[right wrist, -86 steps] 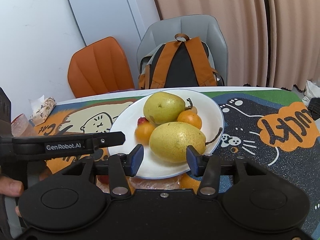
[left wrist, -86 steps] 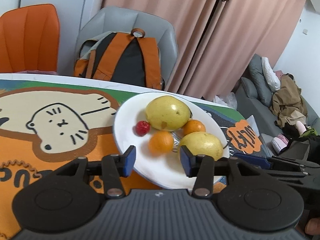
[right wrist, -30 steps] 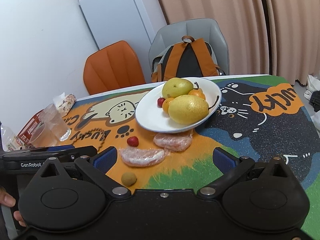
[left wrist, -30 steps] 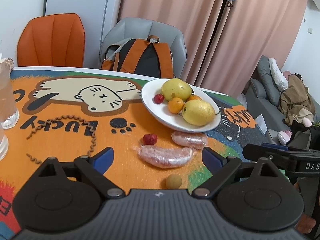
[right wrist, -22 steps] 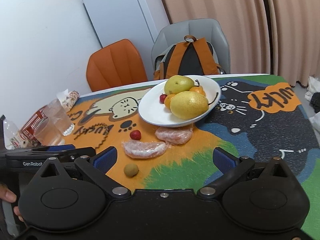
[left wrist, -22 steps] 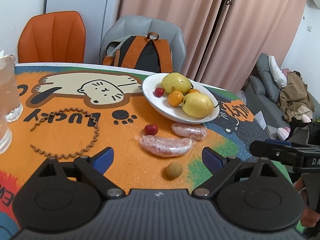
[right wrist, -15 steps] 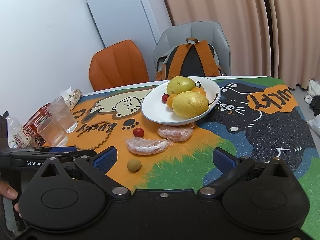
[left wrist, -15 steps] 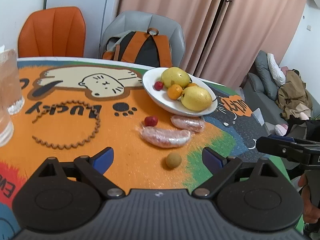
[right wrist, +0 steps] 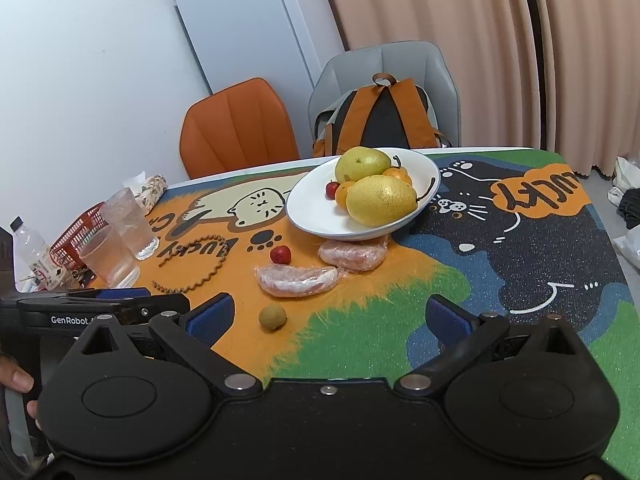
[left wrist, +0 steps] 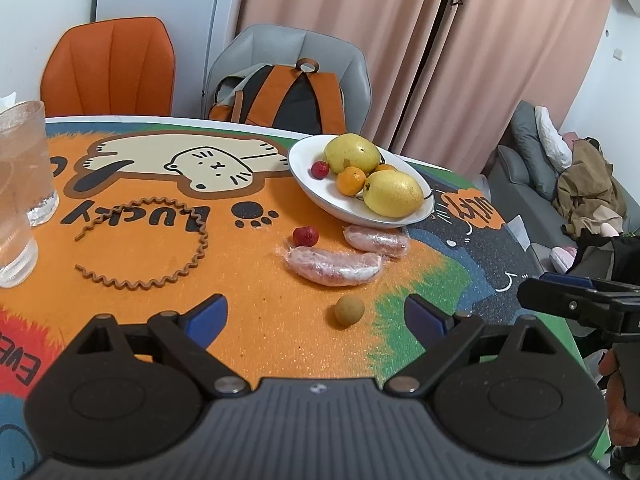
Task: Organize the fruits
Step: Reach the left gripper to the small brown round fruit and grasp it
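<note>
The white plate sits tilted on the cartoon-cat tablecloth, its near edge propped on a plastic-wrapped fruit piece. It holds two yellow-green pears, two small oranges and one small red fruit. Just in front of it on the cloth lie a second, longer wrapped piece and a loose red fruit, with a small brown round fruit nearer the cameras, apart from the rest. The left gripper and the right gripper both hang short of the fruit with their blue-padded jaws spread wide and nothing between them. A wavy brown cord lies in a loop left of the fruit. The right wrist view alone shows the two glasses whole, a red basket and a plastic bottle at the table's left edge, and a white fridge; the left wrist view alone shows a grey sofa with piled clothes. Both show the orange chair and the grey chair carrying a backpack.
</note>
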Action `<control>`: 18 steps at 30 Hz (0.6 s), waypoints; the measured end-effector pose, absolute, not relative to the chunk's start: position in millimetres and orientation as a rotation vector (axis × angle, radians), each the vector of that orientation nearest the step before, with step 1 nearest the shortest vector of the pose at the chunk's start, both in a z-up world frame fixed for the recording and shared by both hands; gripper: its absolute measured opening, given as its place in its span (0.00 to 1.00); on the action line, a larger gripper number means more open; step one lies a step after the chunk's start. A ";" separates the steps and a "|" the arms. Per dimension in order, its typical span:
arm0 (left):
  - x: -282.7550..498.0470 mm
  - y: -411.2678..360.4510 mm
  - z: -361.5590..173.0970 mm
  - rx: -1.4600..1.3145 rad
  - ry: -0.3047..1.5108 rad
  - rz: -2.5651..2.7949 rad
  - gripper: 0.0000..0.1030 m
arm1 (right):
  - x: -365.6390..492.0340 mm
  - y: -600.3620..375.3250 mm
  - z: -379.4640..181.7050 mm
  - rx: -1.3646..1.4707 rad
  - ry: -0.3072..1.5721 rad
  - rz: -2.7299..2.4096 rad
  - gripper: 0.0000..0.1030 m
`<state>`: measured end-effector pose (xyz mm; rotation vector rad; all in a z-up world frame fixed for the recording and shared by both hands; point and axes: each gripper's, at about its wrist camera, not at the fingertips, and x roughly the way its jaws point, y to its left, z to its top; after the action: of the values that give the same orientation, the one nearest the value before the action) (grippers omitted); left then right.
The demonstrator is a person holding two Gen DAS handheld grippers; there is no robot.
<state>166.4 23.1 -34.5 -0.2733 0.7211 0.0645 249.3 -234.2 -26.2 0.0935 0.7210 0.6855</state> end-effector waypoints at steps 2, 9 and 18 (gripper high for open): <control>165.8 23.0 -34.9 -0.277 0.719 0.059 0.91 | 248.3 -233.4 -26.2 0.092 0.723 0.685 1.00; 163.9 17.6 -38.0 -0.272 0.728 0.043 0.91 | 245.4 -230.8 -25.8 0.074 0.727 0.692 1.00; 173.9 6.9 -53.6 -0.269 0.756 0.010 0.91 | 249.7 -234.7 -36.1 0.062 0.761 0.691 1.00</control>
<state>173.9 6.9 -53.6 -0.2687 0.7564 0.0100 249.7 -234.7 -36.1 0.0621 0.7611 0.6906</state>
